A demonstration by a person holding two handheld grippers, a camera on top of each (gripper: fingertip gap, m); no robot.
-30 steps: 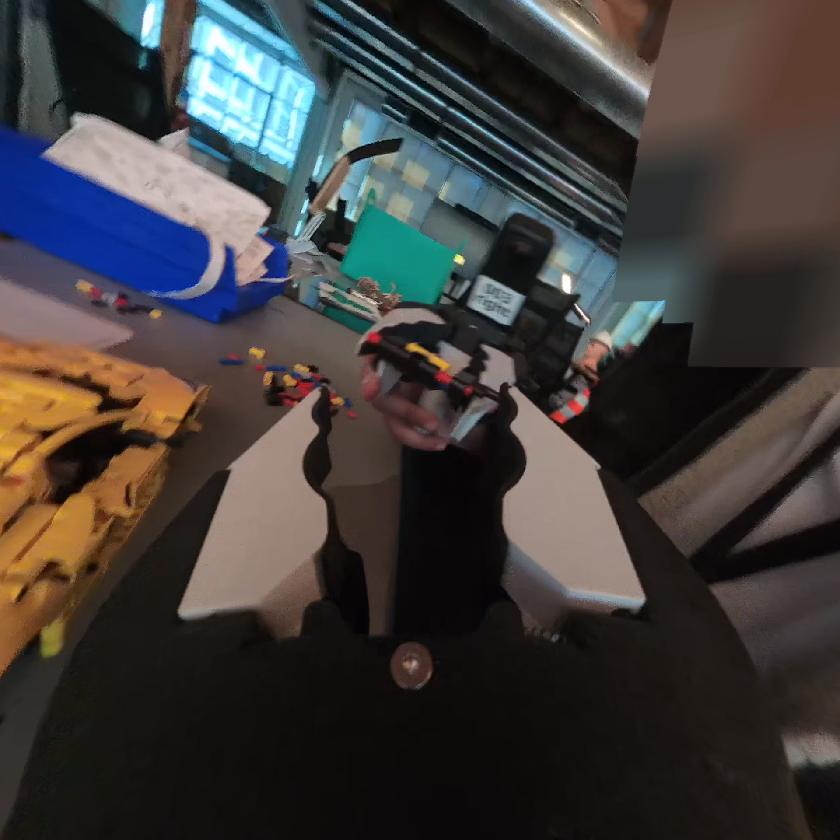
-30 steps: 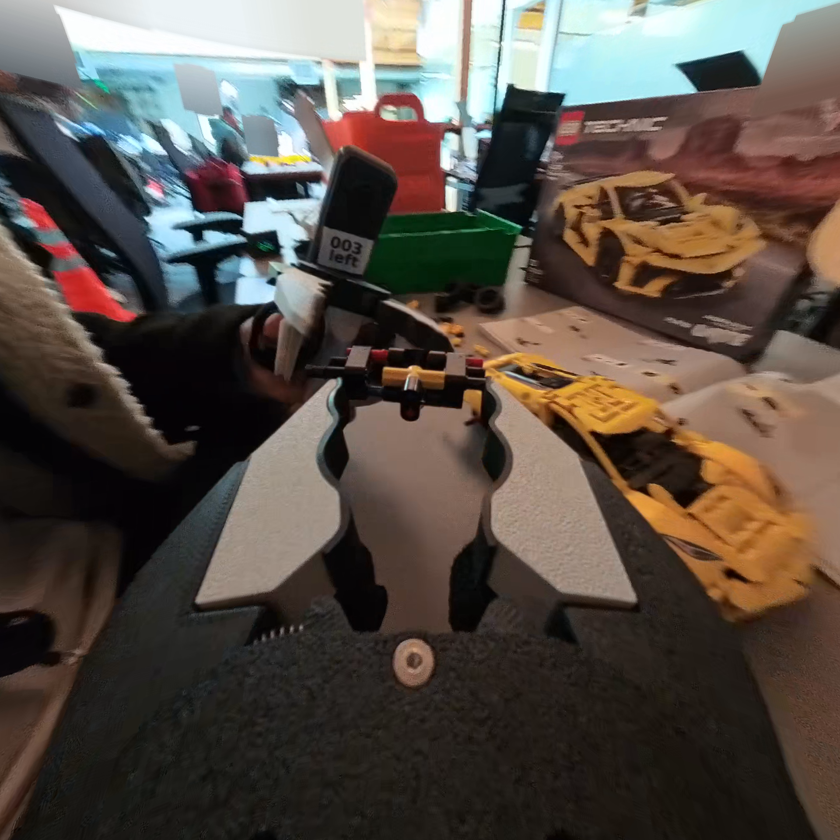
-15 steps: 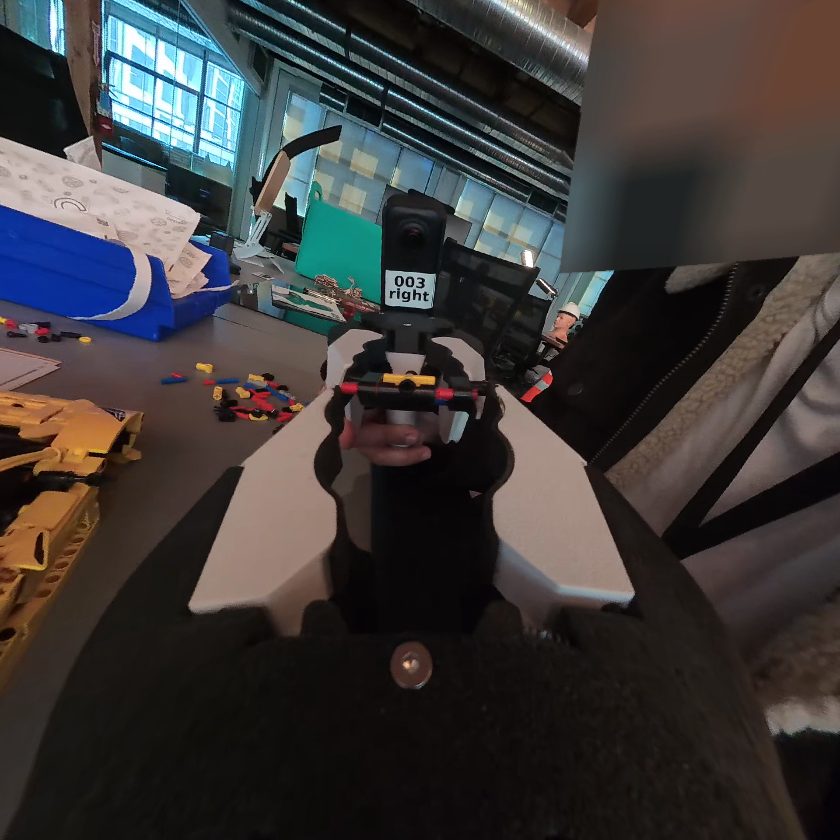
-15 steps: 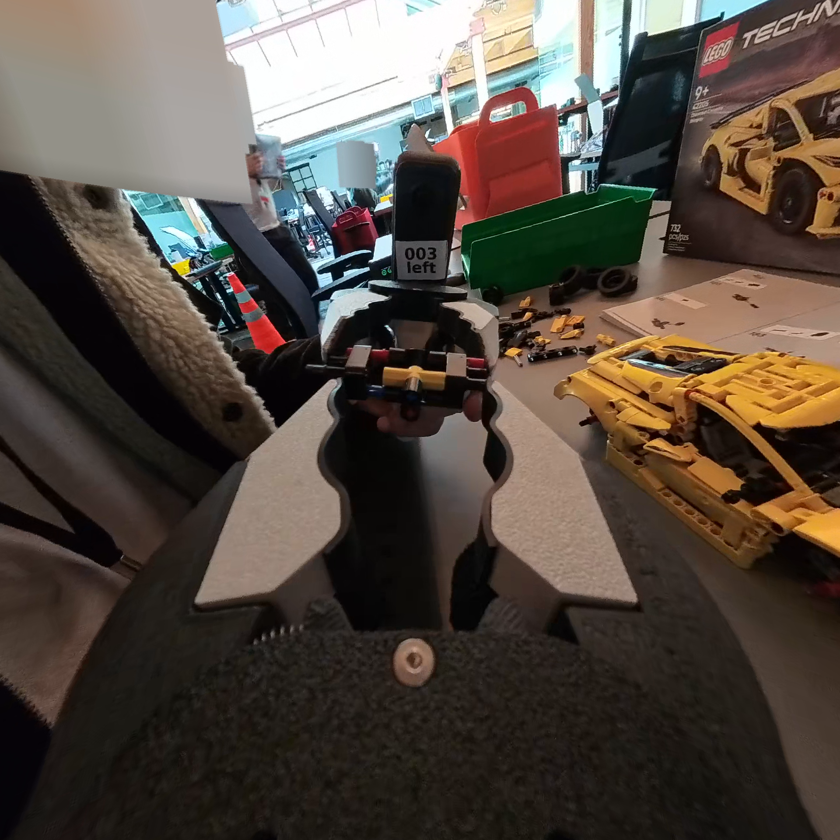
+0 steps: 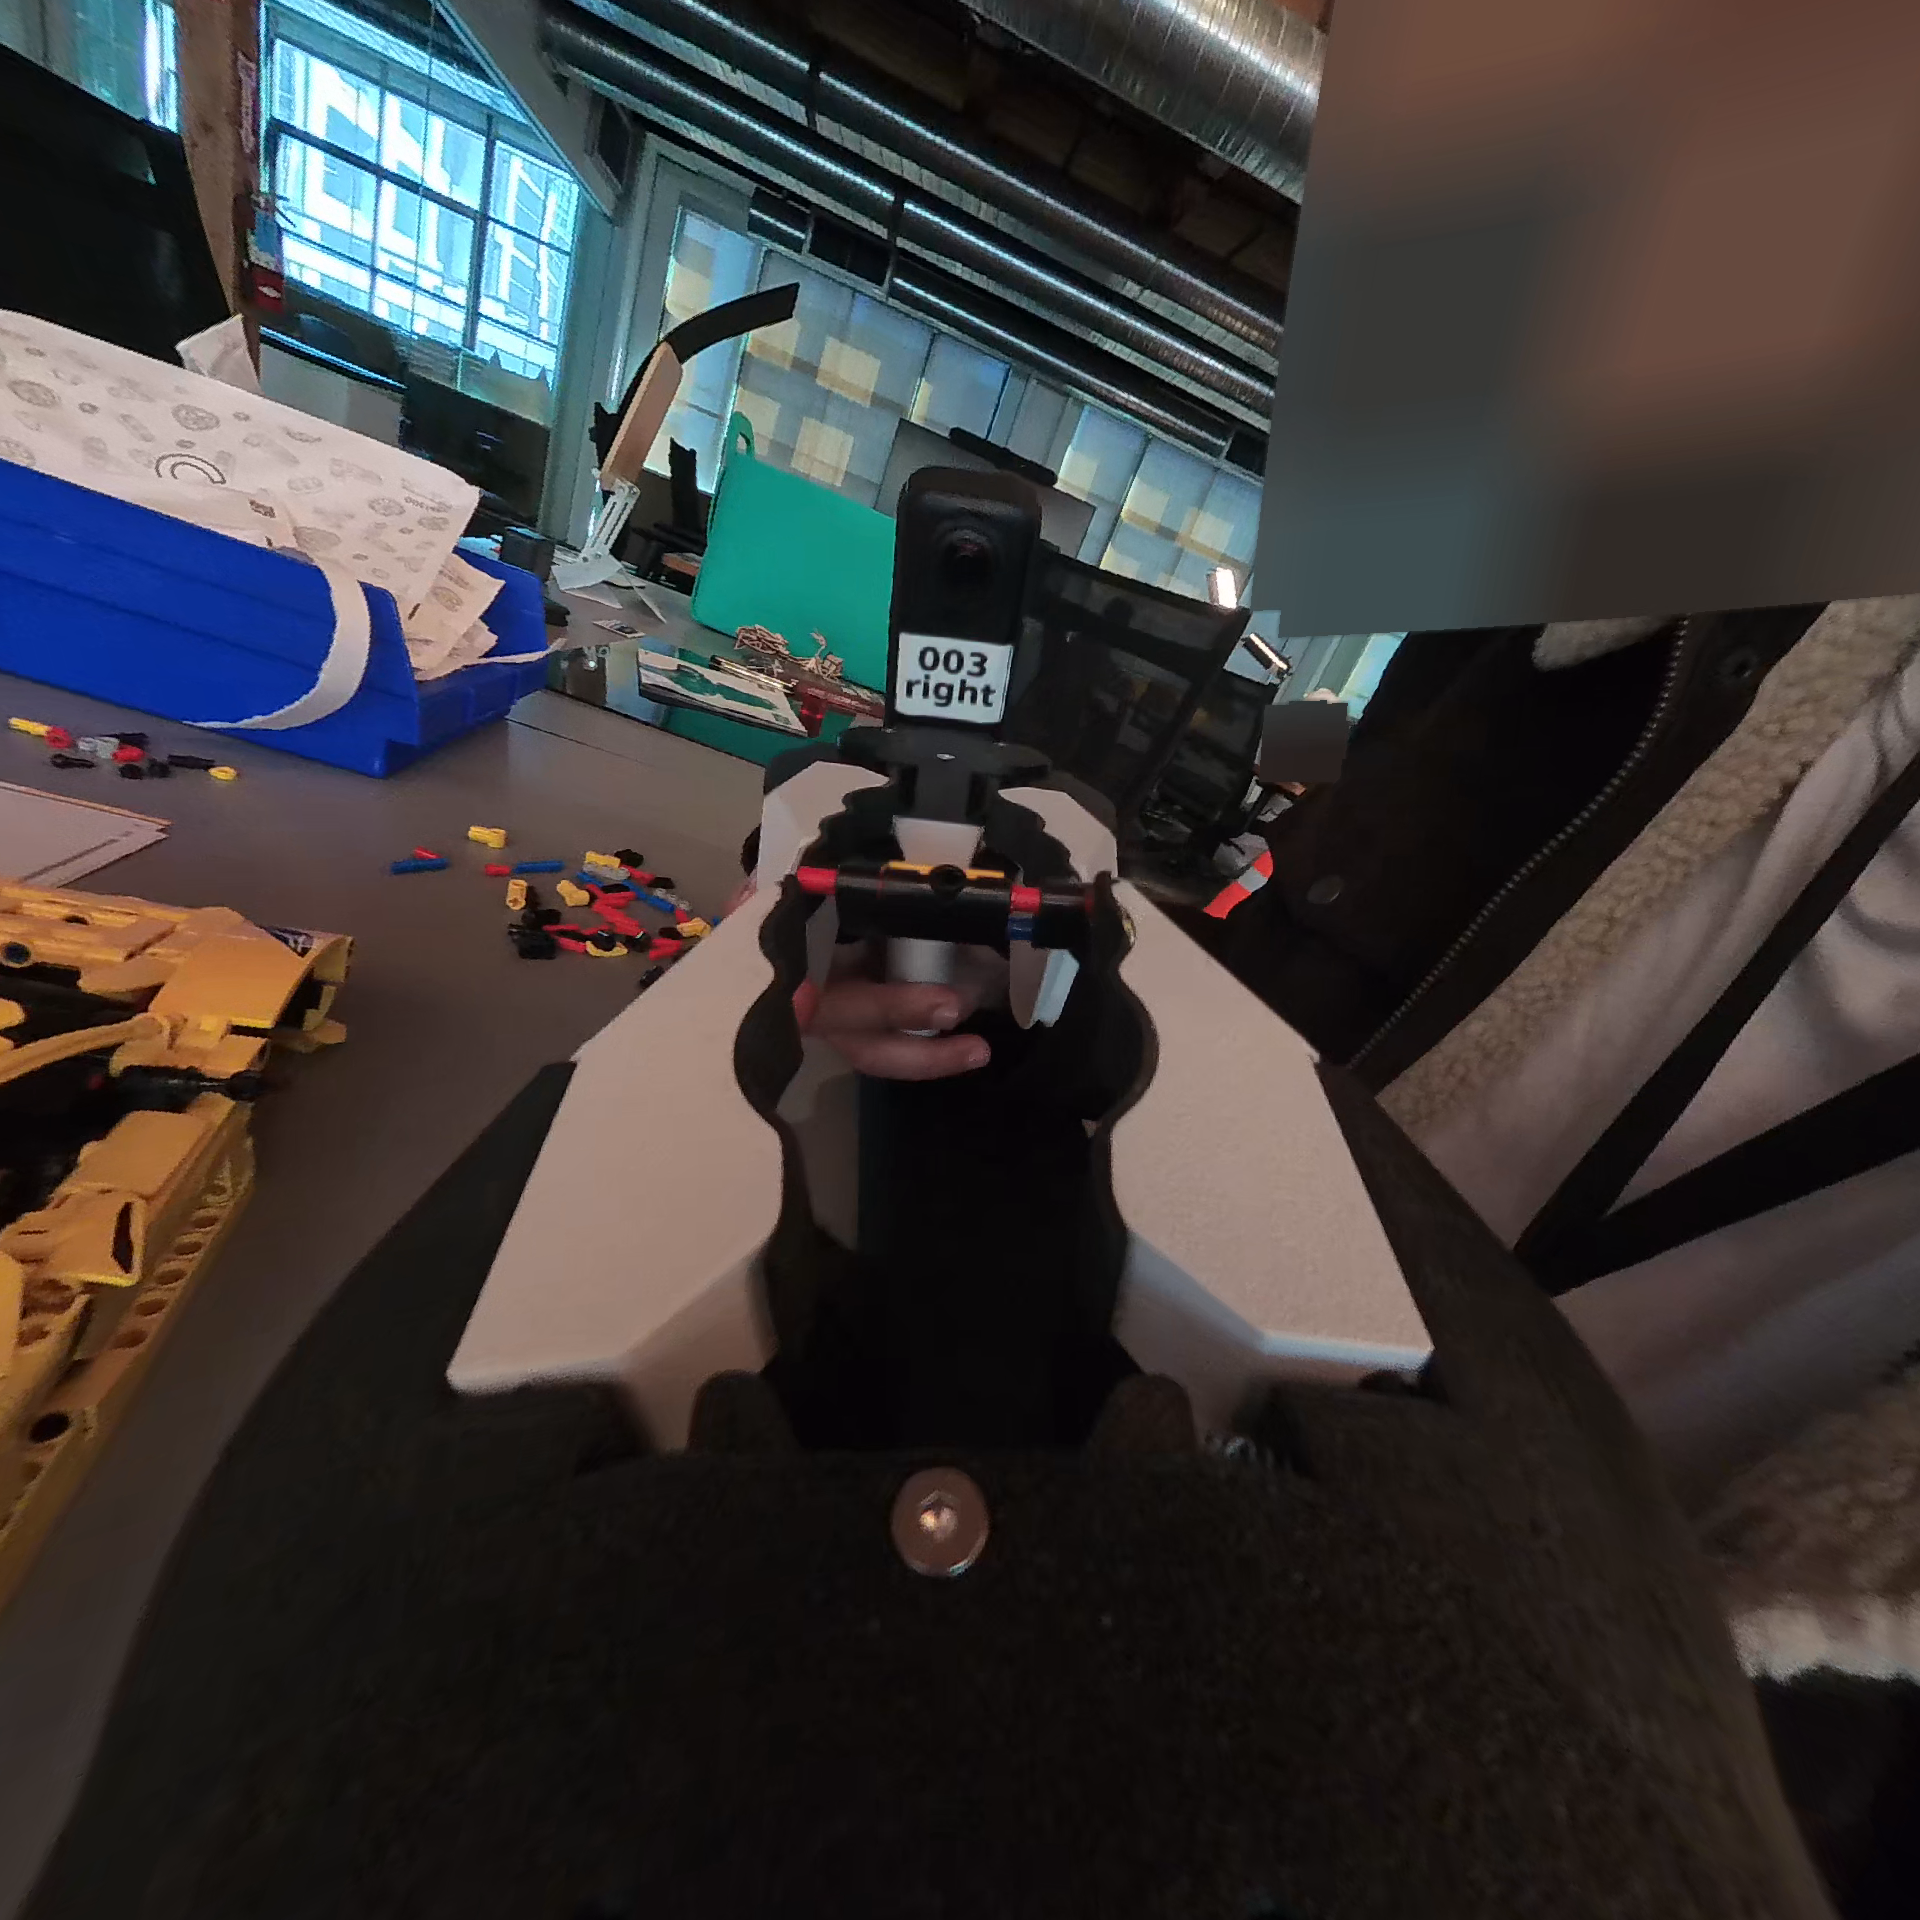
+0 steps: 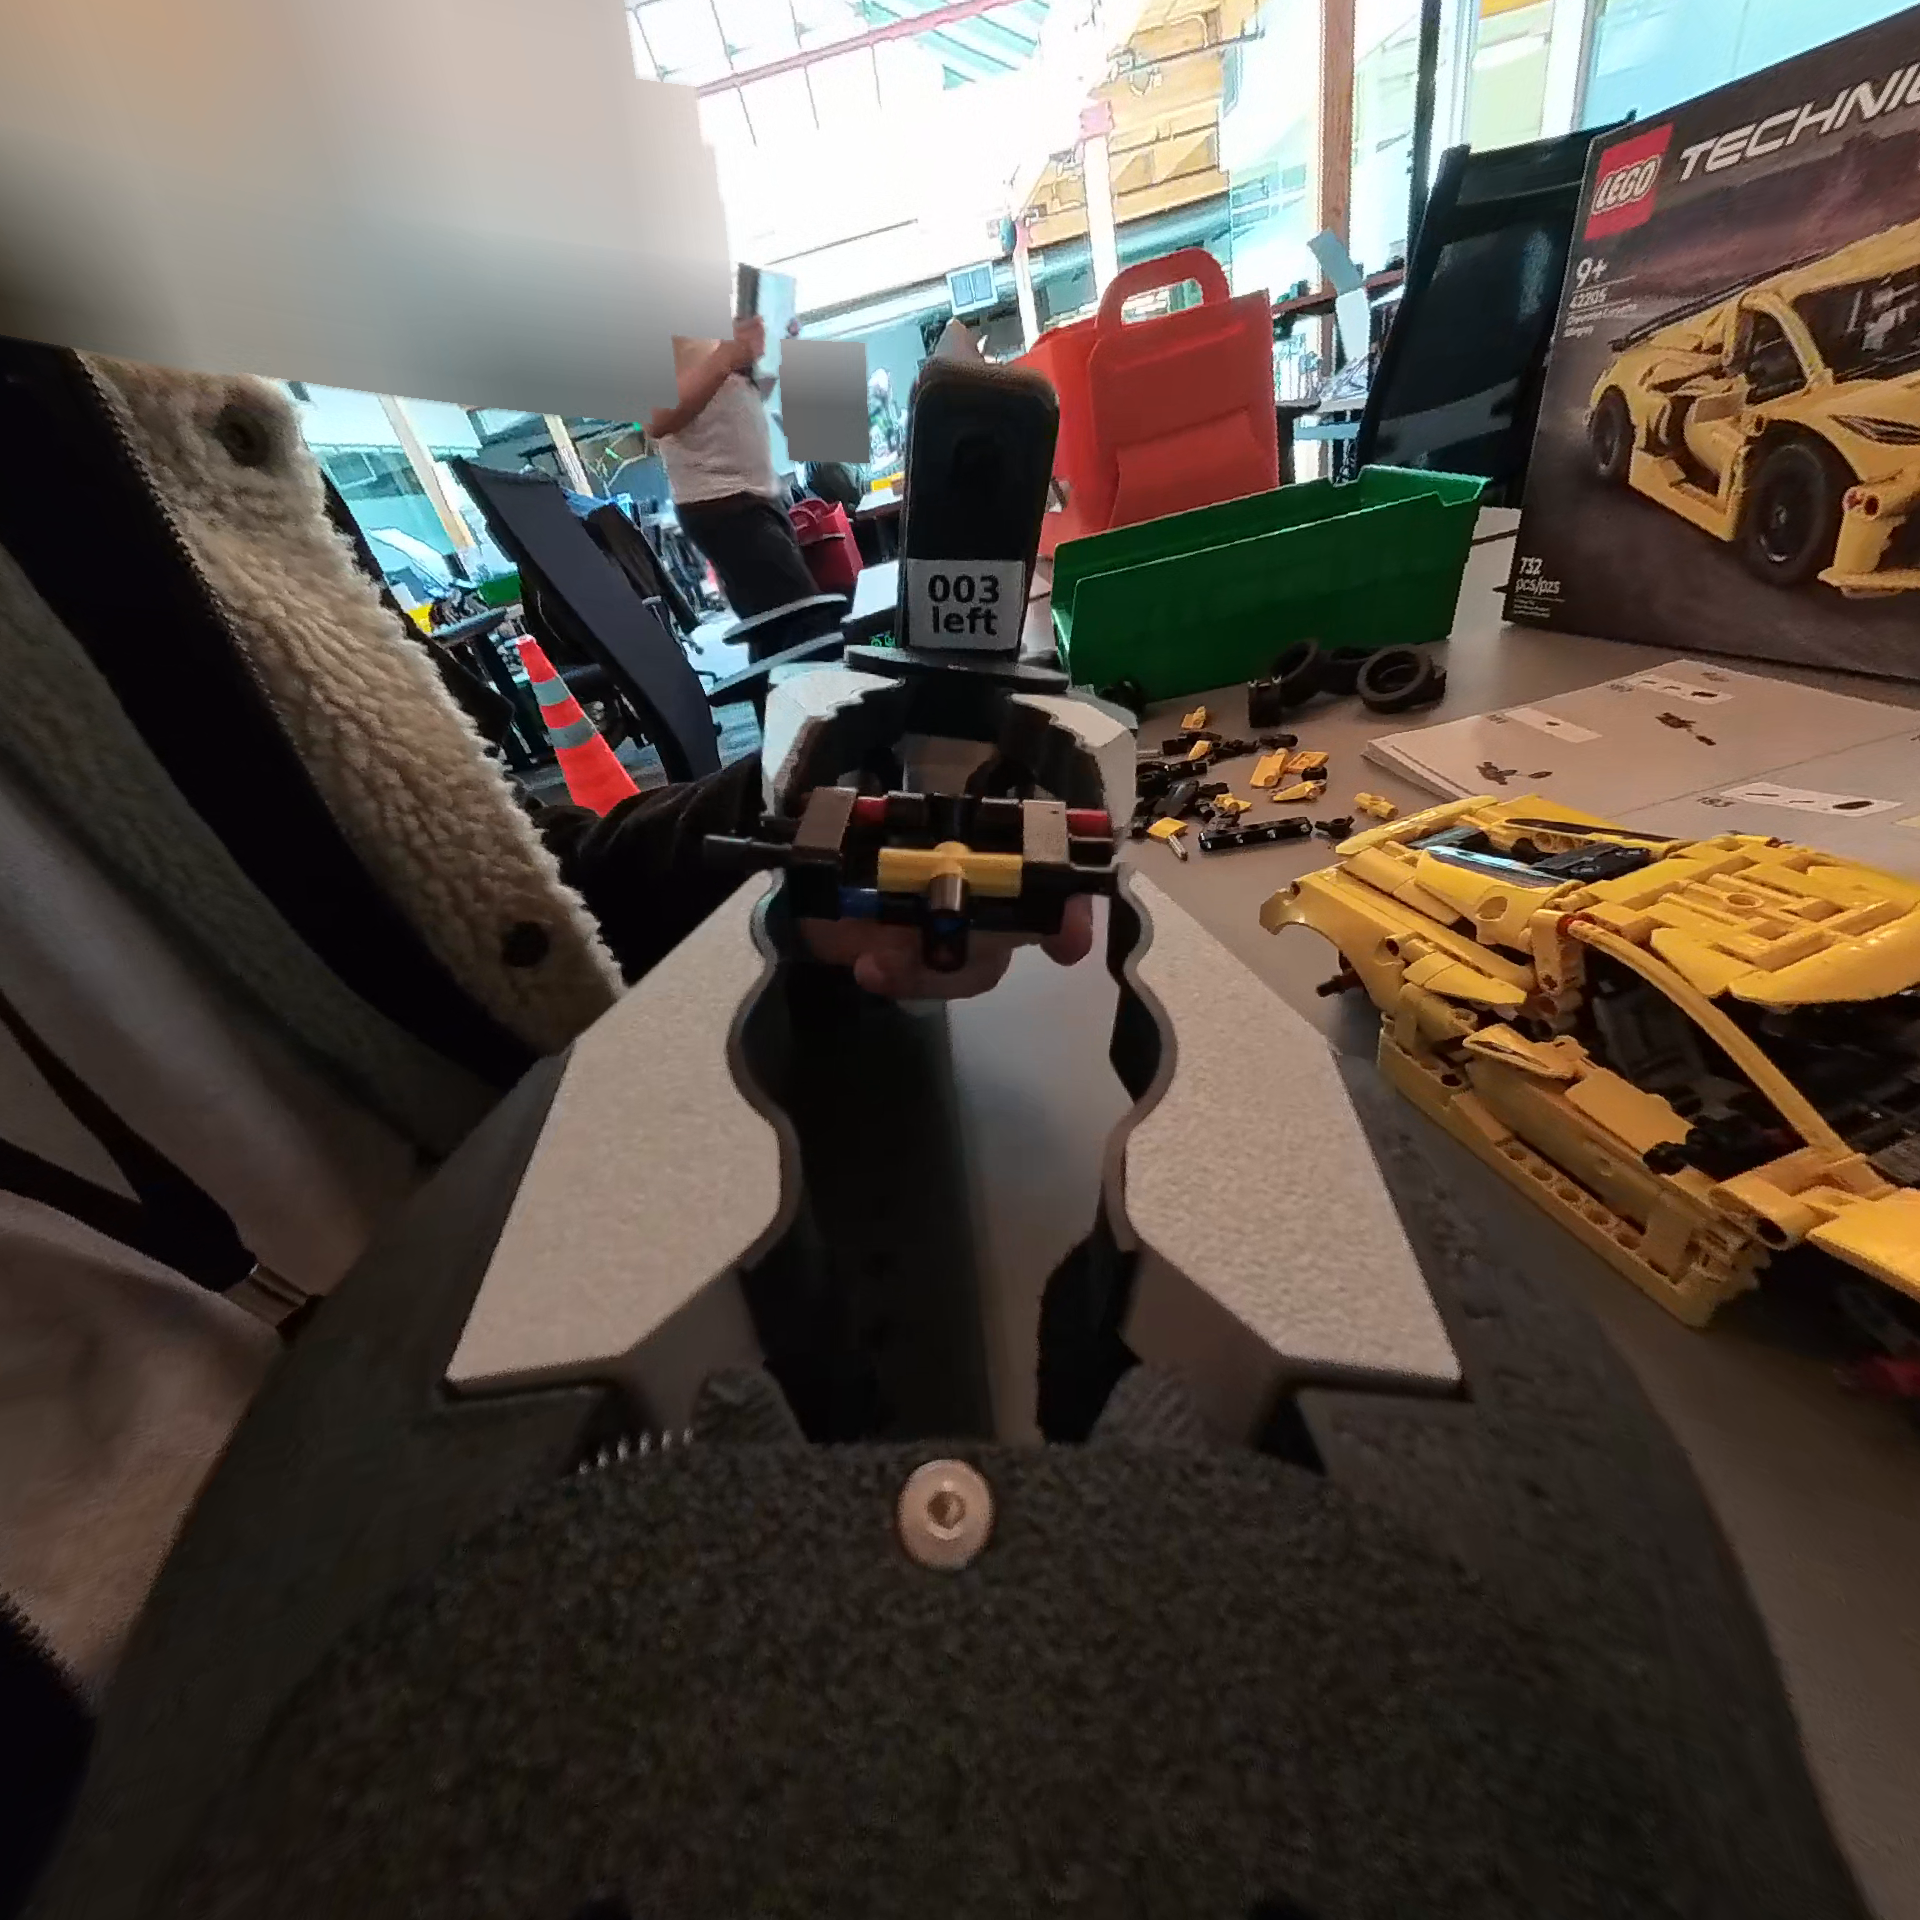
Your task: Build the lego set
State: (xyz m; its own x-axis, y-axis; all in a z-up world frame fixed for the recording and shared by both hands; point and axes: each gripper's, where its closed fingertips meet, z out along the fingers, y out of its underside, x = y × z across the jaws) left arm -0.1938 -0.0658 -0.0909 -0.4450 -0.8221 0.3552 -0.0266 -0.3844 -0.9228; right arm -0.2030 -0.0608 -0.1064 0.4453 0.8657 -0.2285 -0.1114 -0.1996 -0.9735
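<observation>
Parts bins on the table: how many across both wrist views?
2. A blue bin holding paper, far left in the left wrist view; a green bin behind the black tyres in the right wrist view. Others may be out of frame.

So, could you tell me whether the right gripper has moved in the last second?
Yes. The right gripper has swung left and tilted up: the yellow car sits lower right, and the box higher.

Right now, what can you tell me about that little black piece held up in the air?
The small black piece is a plastic Lego bar, held level above the table. It has a yellow cross part with a grey peg in front, red ends and a blue bit. The left hand-held gripper and right hand-held gripper pinch its two ends.
</observation>
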